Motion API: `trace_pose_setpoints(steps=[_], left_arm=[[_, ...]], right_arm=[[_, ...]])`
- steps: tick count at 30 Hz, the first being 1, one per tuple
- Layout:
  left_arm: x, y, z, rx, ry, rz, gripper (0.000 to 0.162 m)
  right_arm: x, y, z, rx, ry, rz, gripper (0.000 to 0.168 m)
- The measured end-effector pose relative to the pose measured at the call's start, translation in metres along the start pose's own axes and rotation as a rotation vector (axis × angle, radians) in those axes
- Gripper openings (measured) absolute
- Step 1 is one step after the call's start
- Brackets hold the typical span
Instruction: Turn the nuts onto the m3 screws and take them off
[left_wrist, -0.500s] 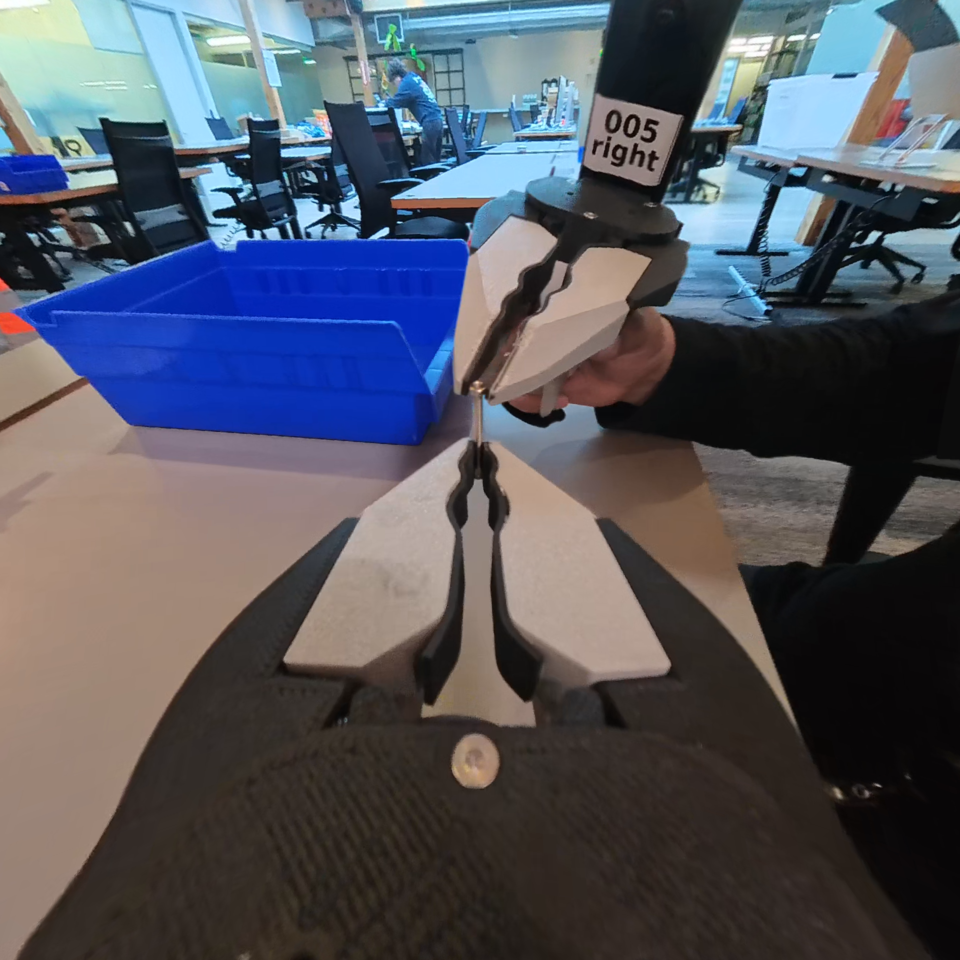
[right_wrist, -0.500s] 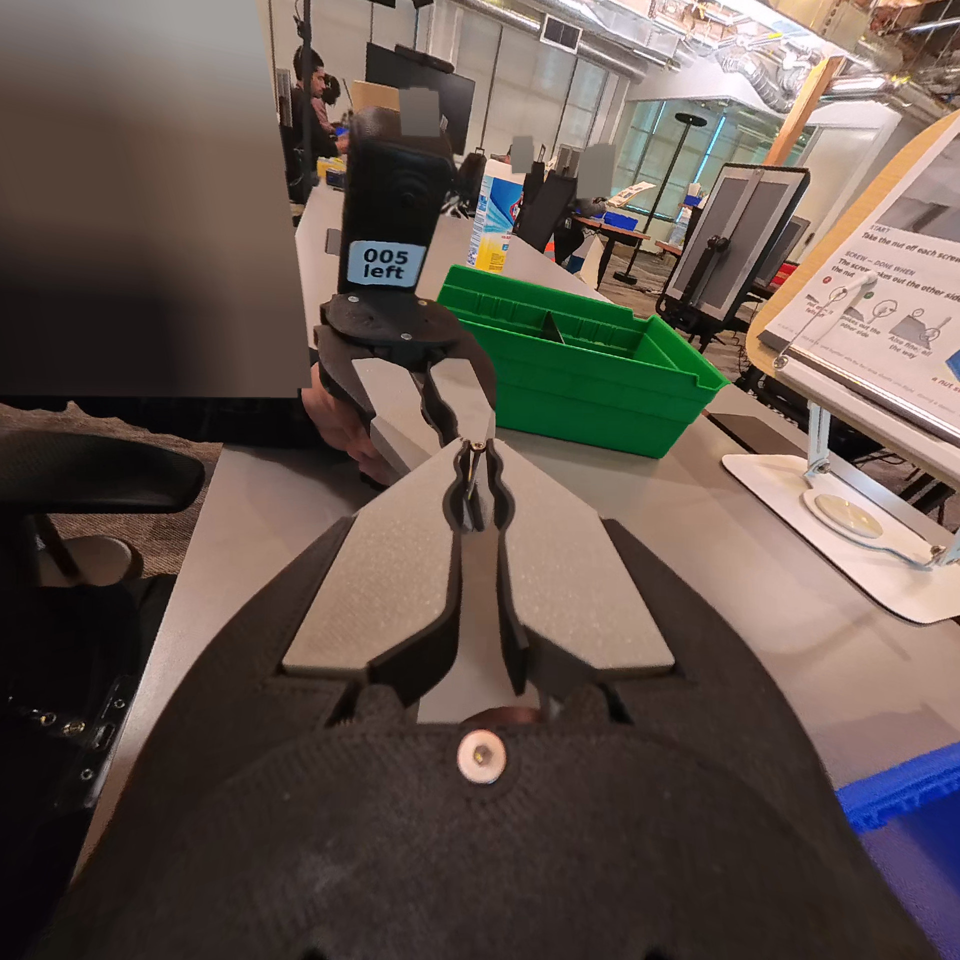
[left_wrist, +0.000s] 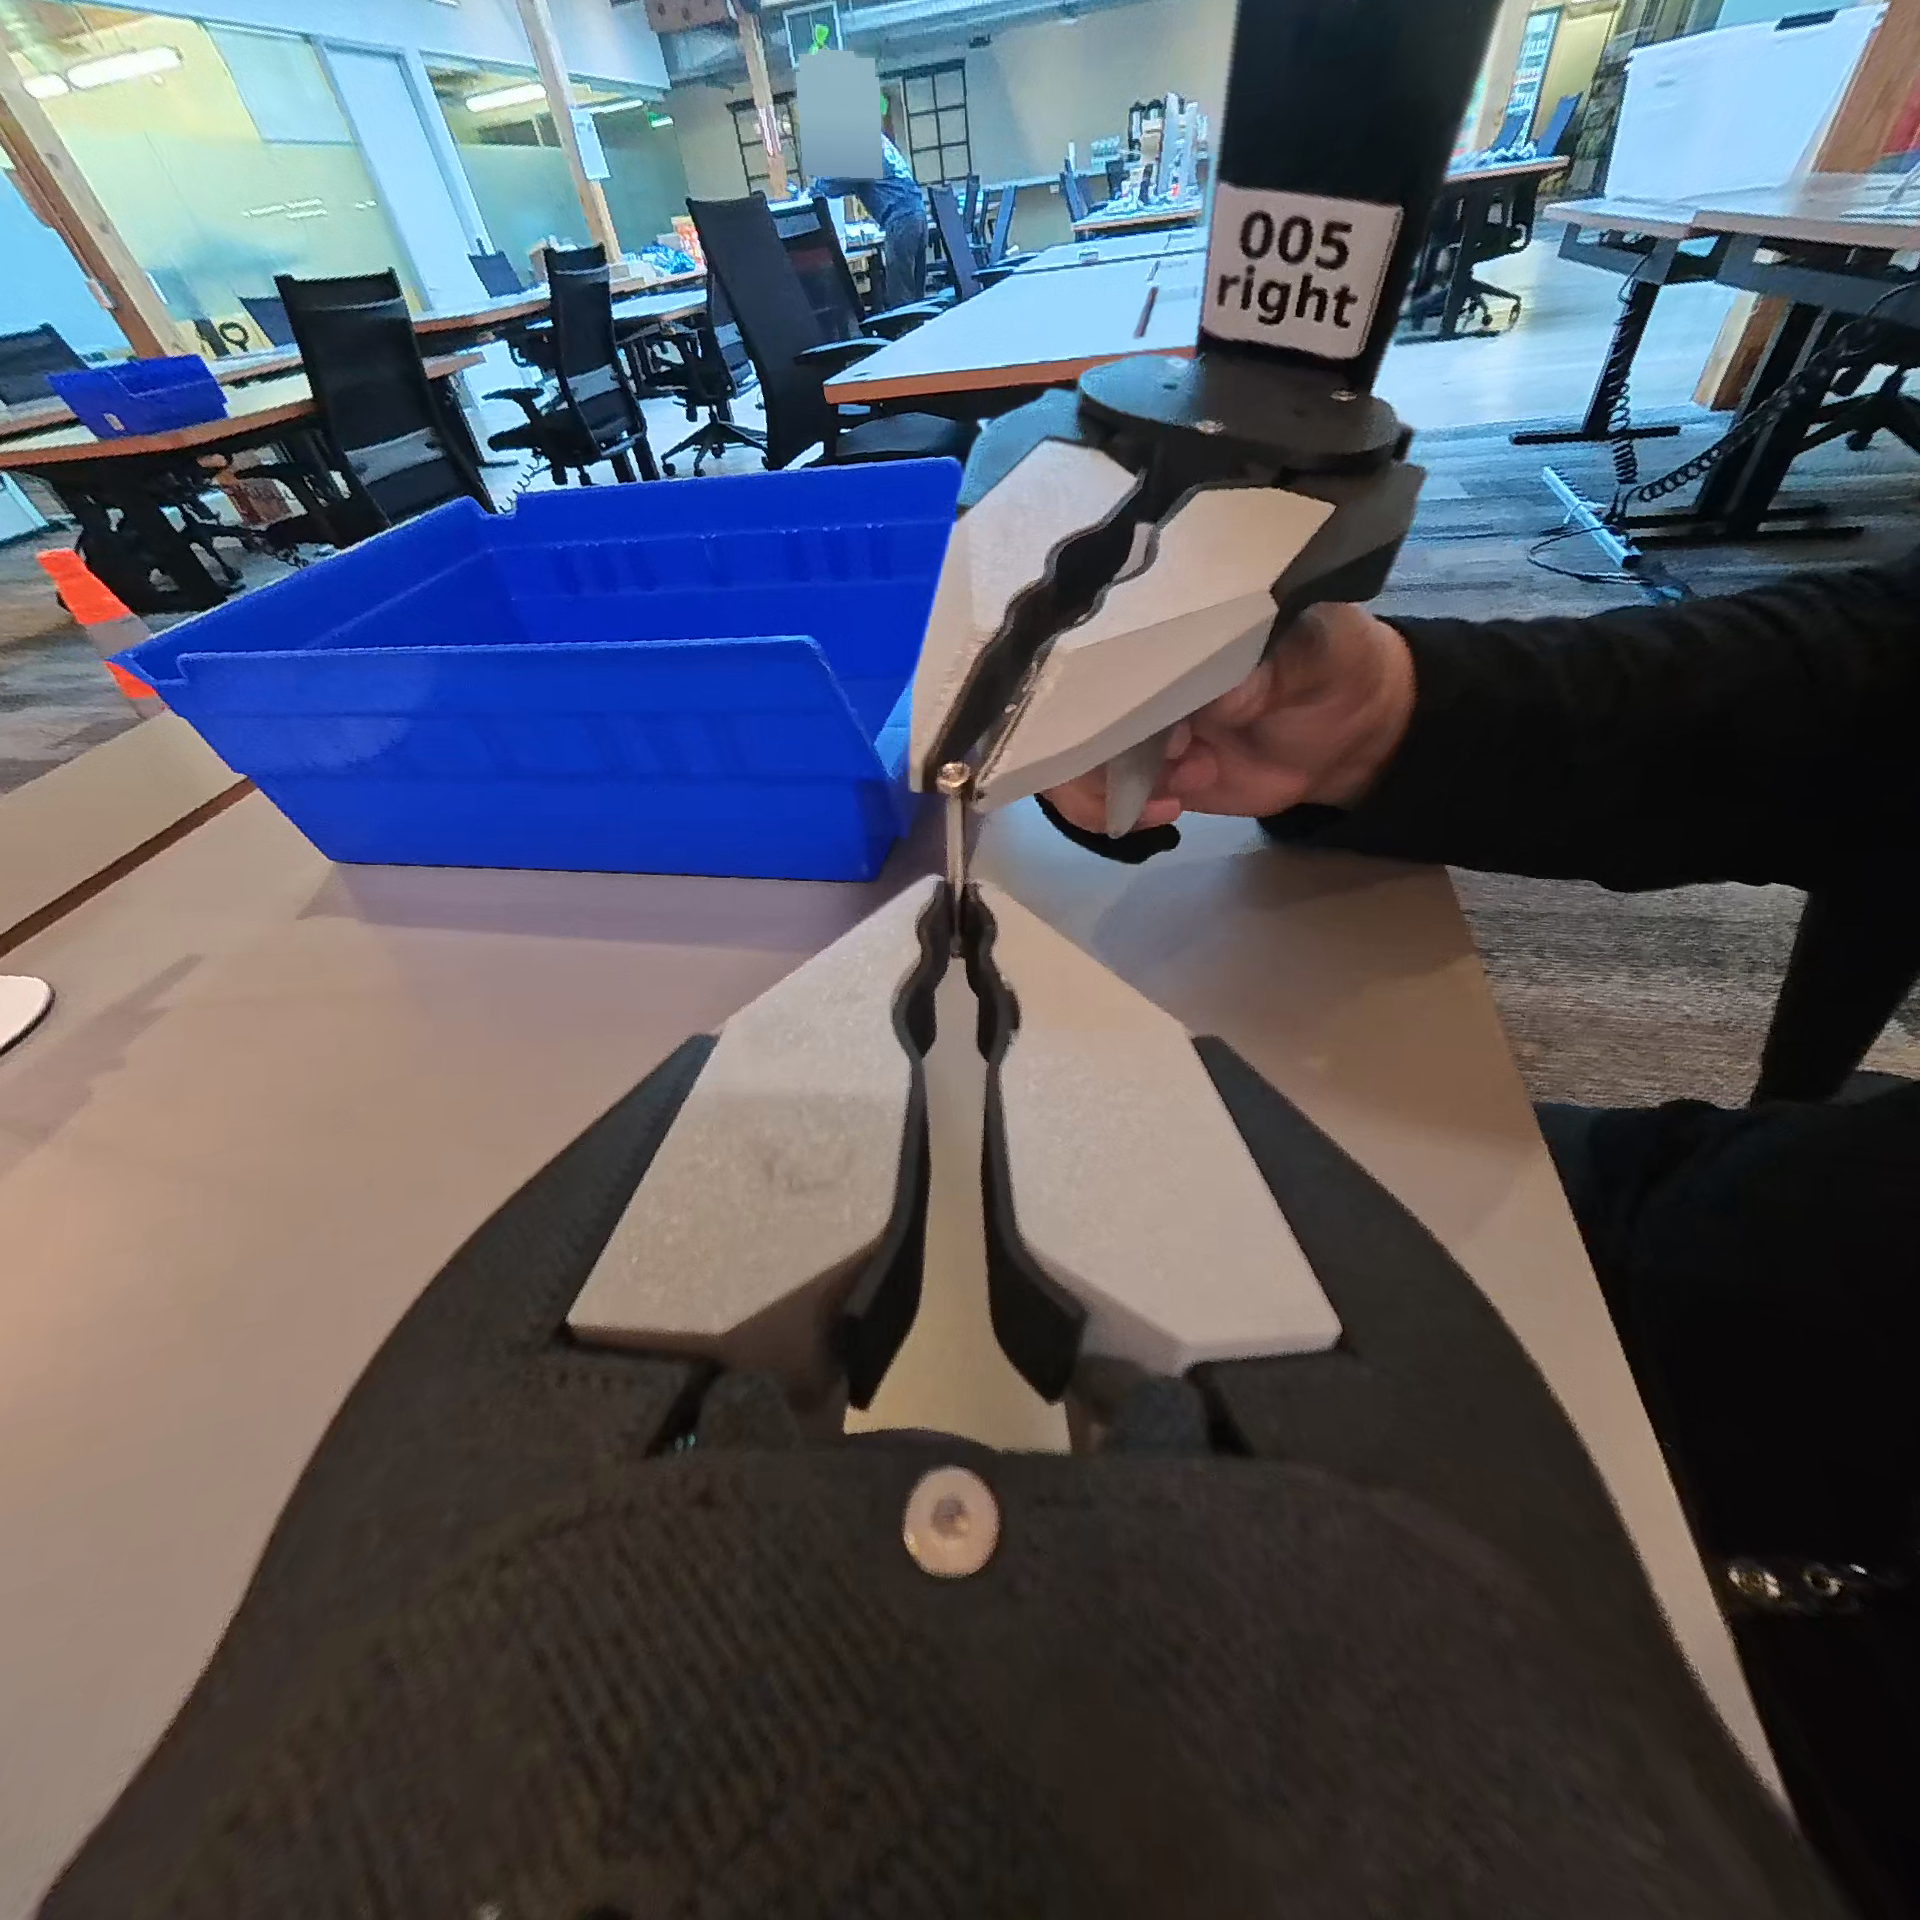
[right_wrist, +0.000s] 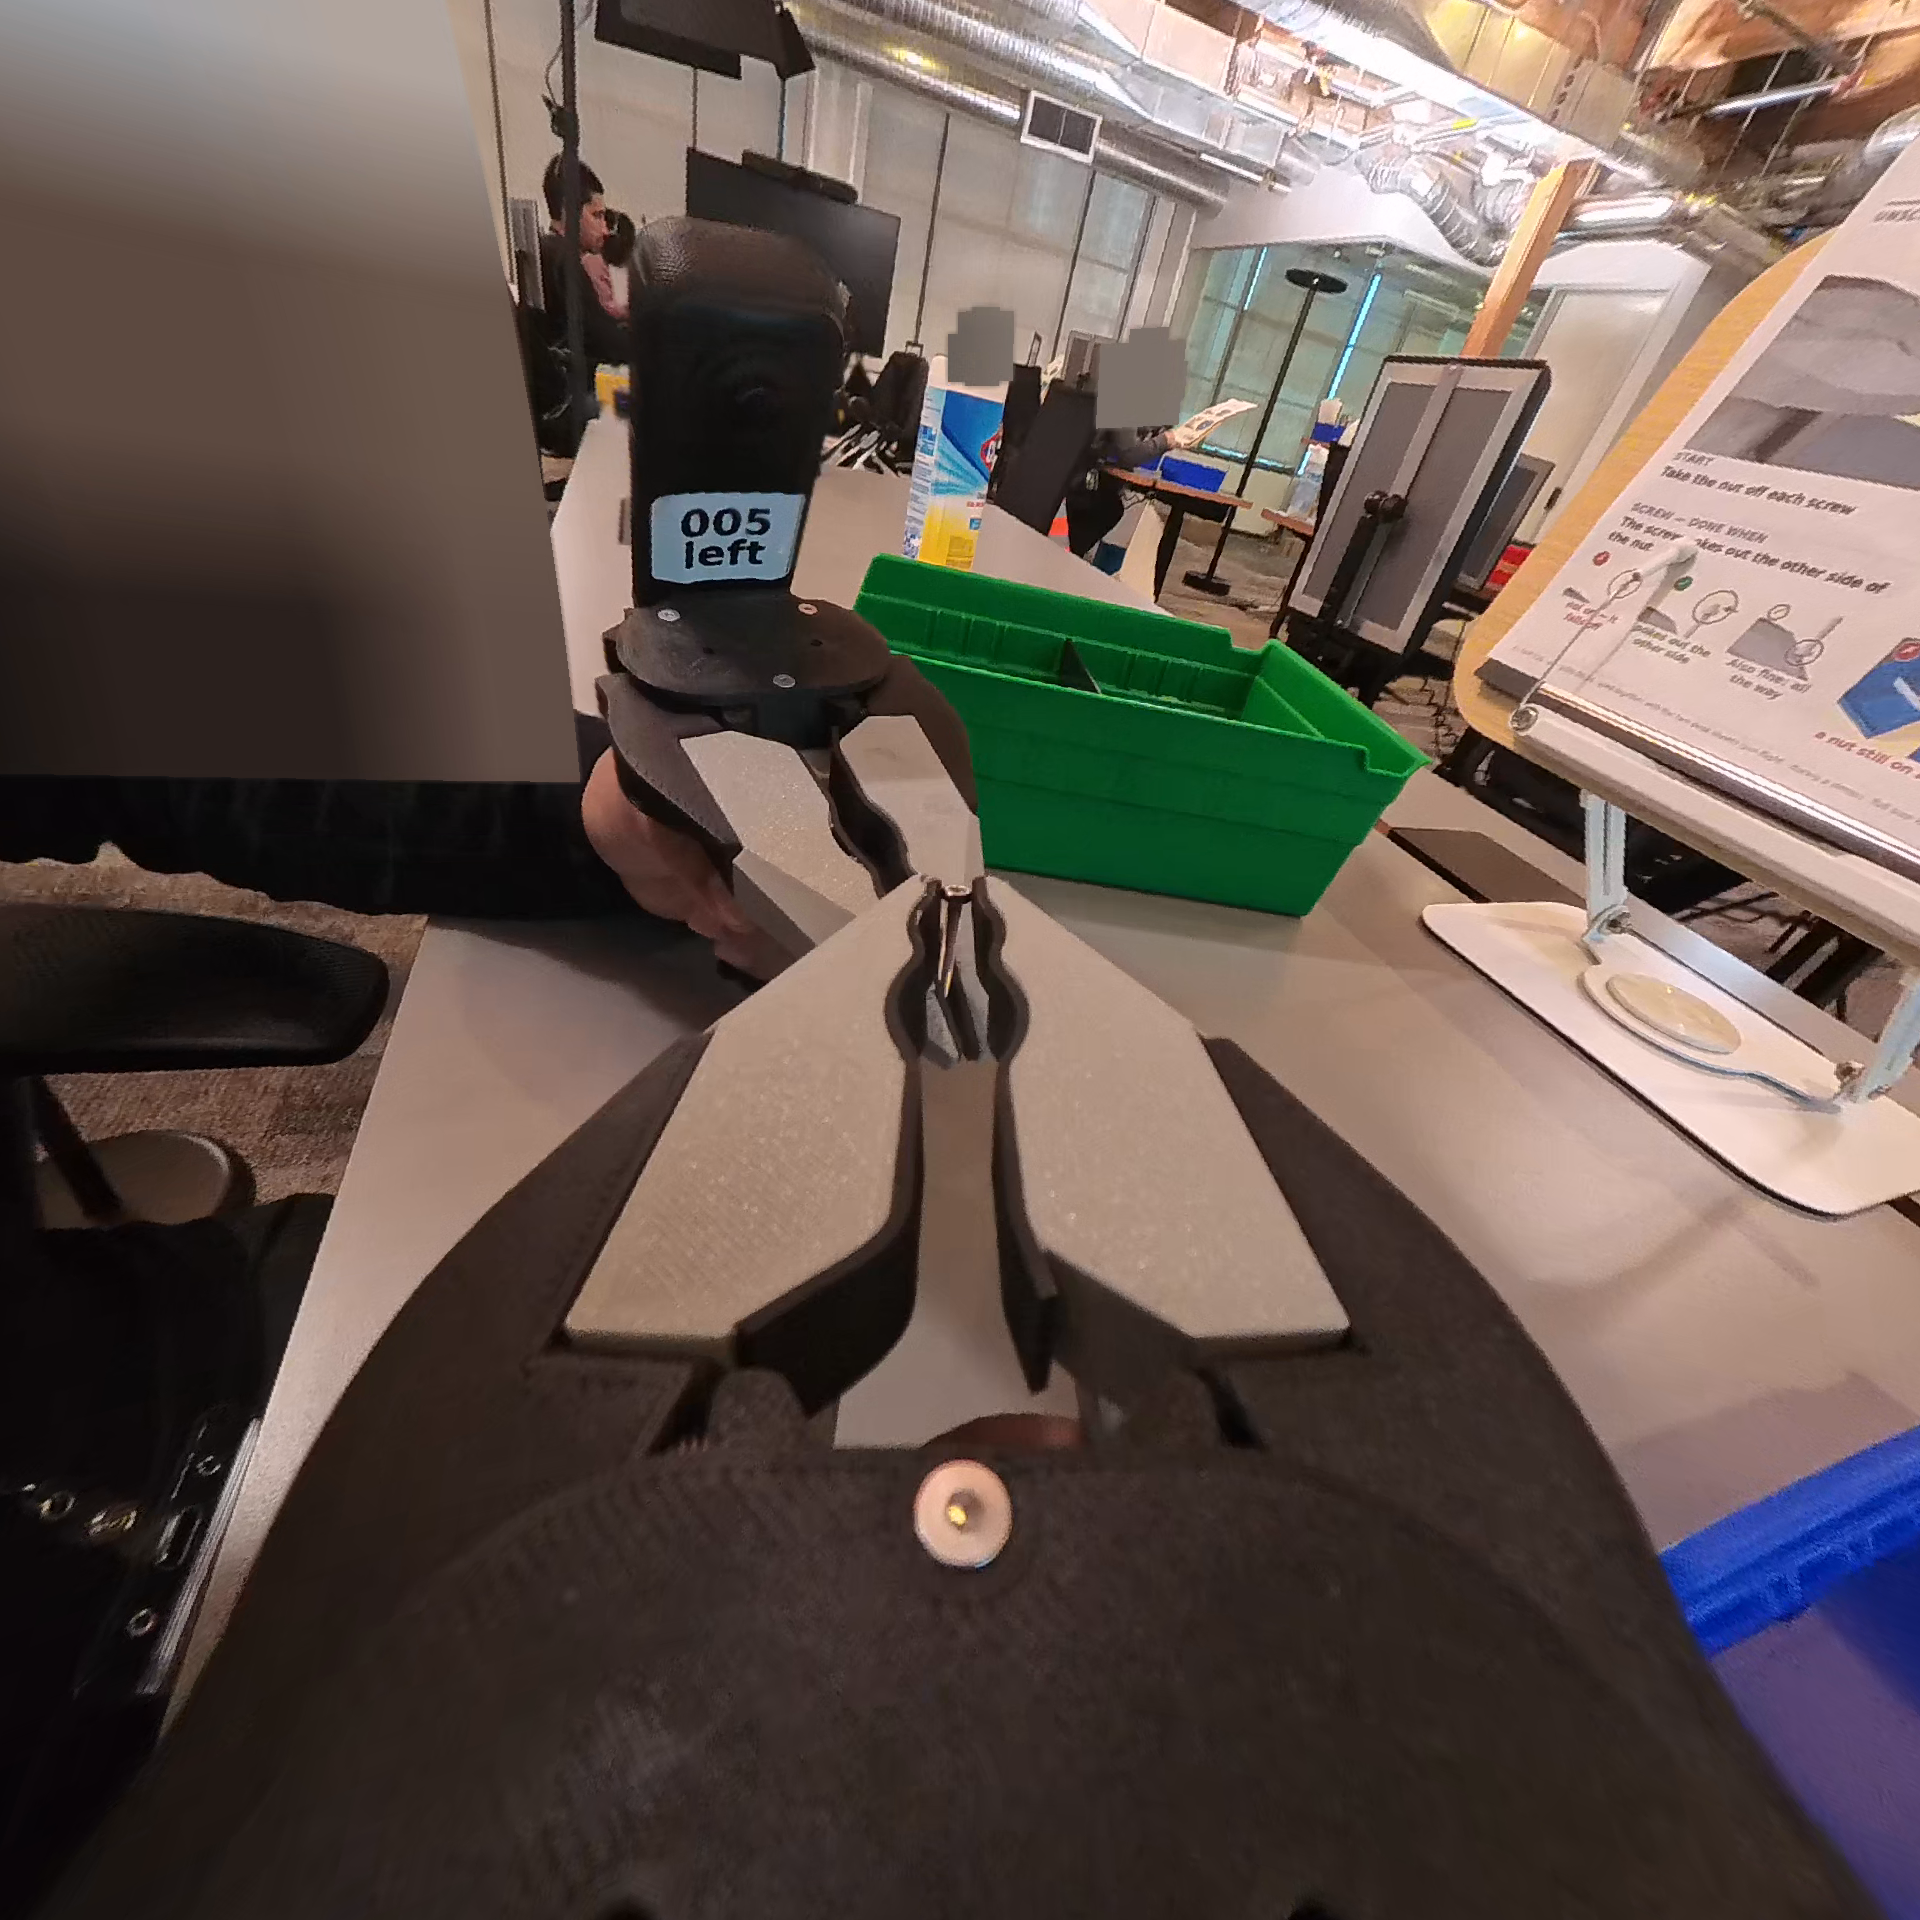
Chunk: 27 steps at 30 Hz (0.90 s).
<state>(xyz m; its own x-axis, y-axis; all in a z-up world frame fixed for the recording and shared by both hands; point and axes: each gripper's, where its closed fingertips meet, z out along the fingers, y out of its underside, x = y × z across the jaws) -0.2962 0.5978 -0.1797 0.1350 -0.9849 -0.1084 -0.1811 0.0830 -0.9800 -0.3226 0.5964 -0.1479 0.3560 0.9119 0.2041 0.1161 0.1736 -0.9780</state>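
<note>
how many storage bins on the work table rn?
2. The blue bin sits behind the right gripper in the left wrist view; the green bin sits behind the left gripper in the right wrist view. Others may be out of frame.

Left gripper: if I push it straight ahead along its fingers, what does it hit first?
The right gripper, probably: both are shut on one screw, tips close. Depth is unclear.
</note>
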Motion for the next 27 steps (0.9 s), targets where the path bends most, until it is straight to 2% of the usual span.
trace_pose_setpoints(steps=[7, 13, 19, 27], left_arm=[[-0.001, -0.003, 0.000, 0.016, -0.005, -0.025, 0.000], [0.000, -0.007, -0.003, 0.049, 0.043, -0.114, 0.000], [-0.006, -0.007, -0.004, 0.044, 0.001, -0.105, 0.000], [-0.015, 0.003, -0.001, -0.013, -0.082, -0.058, 0.000]], right_arm=[[0.003, -0.003, 0.000, 0.041, 0.129, -0.027, 0.002], [0.005, -0.007, 0.003, 0.051, 0.220, -0.062, 0.002], [0.010, -0.007, 0.006, 0.063, 0.250, 0.034, 0.002], [0.016, 0.003, 0.007, 0.015, 0.353, 0.060, 0.002]])
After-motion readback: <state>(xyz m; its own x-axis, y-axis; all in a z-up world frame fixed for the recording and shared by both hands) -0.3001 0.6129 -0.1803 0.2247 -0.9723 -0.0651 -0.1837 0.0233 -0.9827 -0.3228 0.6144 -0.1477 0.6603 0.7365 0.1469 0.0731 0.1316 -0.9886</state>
